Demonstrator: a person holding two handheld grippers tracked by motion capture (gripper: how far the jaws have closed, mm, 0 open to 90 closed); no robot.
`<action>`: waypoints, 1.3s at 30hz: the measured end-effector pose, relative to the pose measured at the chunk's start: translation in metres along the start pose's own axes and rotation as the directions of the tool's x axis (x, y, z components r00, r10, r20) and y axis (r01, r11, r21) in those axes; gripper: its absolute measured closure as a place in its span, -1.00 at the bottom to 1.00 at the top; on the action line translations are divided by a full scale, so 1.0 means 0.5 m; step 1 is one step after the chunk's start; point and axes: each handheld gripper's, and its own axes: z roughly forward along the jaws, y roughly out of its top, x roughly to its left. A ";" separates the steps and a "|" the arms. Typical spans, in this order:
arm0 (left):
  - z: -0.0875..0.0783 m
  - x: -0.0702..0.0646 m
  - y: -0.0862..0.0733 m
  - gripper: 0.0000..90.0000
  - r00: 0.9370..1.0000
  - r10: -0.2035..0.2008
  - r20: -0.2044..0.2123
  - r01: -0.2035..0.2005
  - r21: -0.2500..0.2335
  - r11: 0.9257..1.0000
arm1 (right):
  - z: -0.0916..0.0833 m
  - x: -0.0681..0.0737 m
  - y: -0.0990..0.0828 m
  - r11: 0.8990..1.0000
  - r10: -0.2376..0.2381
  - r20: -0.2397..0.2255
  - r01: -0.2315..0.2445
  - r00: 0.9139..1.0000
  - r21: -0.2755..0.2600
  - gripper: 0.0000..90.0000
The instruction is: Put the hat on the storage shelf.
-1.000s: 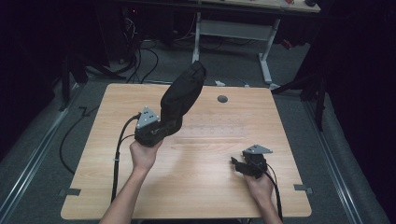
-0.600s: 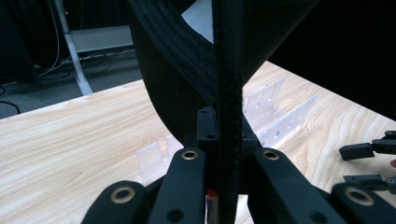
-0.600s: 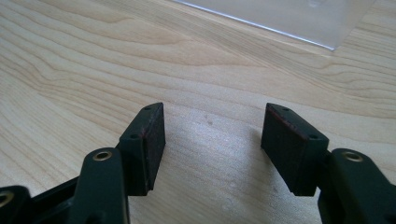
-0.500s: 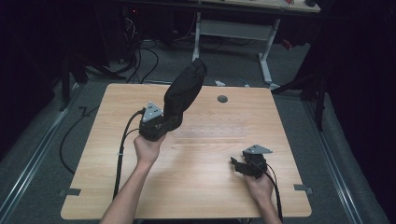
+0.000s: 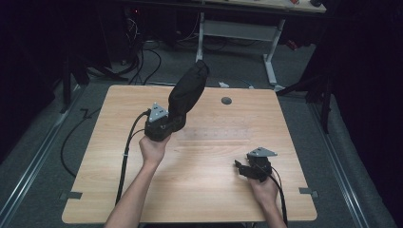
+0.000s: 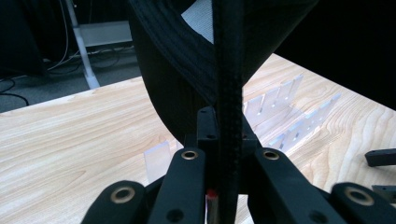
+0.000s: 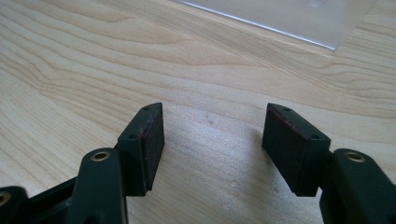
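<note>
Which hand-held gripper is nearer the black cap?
Left. The left hand-held gripper is clamped on the black cap; the right hand-held gripper sits open, far off near the table's front.

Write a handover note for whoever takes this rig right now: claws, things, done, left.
Left claw: shut on the brim edge of the black cap, which is held up off the table, tilted away toward the far edge.
Right claw: open, holding nothing, resting low over the wood at the near right.
Clear slotted rack: stands on the table just beyond the cap, at mid-table; its slots look empty.
Done: cap gripped and lifted.
Left: probably set the cap down at or on the rack; the exact spot cannot be told. The right claw is free to help steady it.
</note>
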 end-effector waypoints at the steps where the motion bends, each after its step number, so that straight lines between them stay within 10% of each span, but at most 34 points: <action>1: 0.005 0.002 -0.004 0.92 1.000 0.000 -0.008 0.000 0.001 1.000 | 0.000 0.000 0.000 1.000 0.001 0.000 -0.001 1.000 0.000 -0.13; 31: 0.036 0.006 -0.034 0.91 0.997 -0.002 -0.075 0.003 0.008 1.000 | 0.000 0.000 0.000 1.000 0.001 0.002 -0.001 1.000 0.000 -0.14; 39: 0.049 0.004 -0.030 0.91 0.991 -0.056 -0.119 0.055 -0.006 0.998 | 0.000 0.000 0.000 1.000 0.000 0.002 0.000 1.000 0.000 -0.14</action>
